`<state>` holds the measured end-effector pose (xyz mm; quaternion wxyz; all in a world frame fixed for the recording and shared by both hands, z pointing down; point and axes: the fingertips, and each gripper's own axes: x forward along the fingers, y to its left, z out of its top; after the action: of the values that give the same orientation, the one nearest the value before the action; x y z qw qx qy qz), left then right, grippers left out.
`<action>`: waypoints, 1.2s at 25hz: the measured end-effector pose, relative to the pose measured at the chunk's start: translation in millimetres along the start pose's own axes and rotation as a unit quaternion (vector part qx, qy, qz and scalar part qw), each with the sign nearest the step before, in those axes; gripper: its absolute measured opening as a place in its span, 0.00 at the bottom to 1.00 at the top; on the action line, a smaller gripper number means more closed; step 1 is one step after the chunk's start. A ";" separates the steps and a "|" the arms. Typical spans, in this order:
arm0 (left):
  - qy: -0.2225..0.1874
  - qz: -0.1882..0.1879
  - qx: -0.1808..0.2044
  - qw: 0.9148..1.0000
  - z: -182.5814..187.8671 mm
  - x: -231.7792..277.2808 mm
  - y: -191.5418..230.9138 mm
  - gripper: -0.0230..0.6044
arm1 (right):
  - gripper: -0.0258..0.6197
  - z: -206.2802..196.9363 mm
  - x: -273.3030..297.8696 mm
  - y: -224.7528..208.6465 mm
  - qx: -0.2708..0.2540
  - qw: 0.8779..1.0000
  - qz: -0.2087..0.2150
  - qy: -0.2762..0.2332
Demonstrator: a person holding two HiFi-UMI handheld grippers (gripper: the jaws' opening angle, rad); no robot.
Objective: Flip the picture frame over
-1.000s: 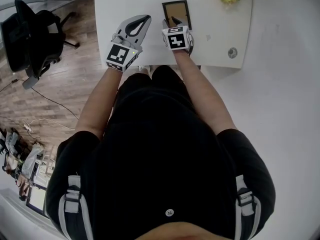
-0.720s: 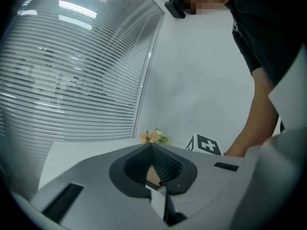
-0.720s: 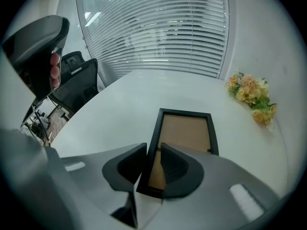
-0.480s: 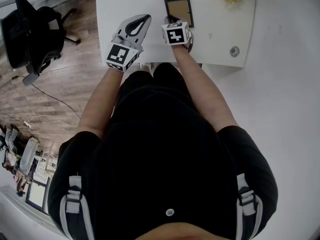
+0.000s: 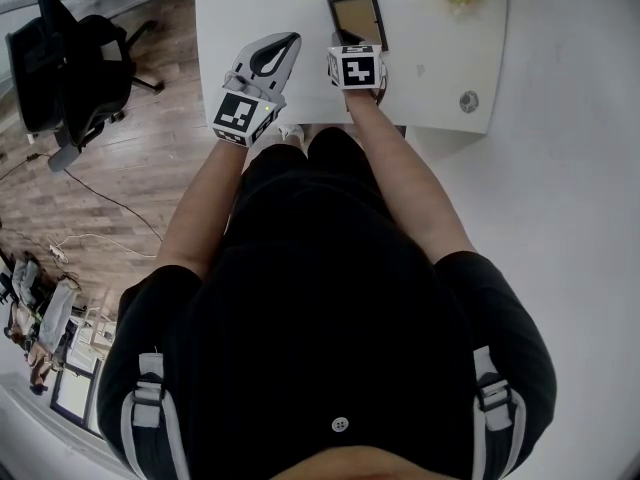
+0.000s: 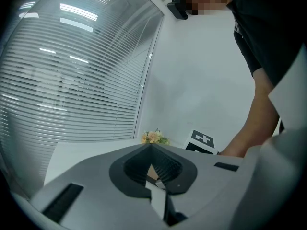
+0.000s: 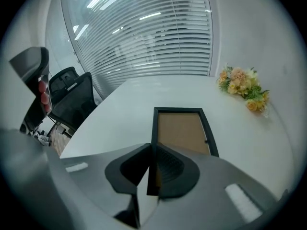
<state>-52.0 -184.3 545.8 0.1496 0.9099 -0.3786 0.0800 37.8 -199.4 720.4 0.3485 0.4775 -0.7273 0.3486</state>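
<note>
The picture frame [image 5: 357, 20] lies on the white surface [image 5: 260, 8] with its brown backing board facing up. The flowers [image 7: 242, 87] sit beyond its far right corner. The right gripper [image 5: 343, 40] is at the frame's near left corner. Its fingers have just been closing, and in the right gripper view they stand narrow with the dark left rail of the frame clamped between them. I cannot tell whether that corner has left the surface. The left gripper [image 5: 290, 40] hangs off to the left of the frame, apart from it, with its fingers together and nothing between them. I judge the step in hand to be the grasp that opens the flip: the hold is made and the turn is not yet begun. The next move calls for raising the gripped edge and rolling the wrist so the frame pivots on its opposite rail, keeping the pinch firm on the thin rail. The idle gripper could steady the far side if the frame slides.
</note>
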 end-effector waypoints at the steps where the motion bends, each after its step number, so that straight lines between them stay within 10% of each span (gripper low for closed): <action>1: -0.001 0.000 0.001 1.000 2.5 -1.2 -3.3 0.04 | 0.12 2.5 -6.1 0.3 0.003 1.000 0.002 -0.005; 18: -0.033 0.003 0.025 0.999 29.9 -26.5 -15.6 0.04 | 0.12 37.4 -61.3 36.7 0.093 0.986 0.113 -0.084; 30: -0.024 0.010 0.018 0.999 21.3 -36.4 -12.1 0.04 | 0.12 48.2 -76.3 62.0 0.219 0.930 0.271 -0.117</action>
<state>-68.2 -159.1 513.7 0.1232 0.9101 -0.3901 0.0663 -5.7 -186.8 620.8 0.0395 0.3645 -0.7701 0.5220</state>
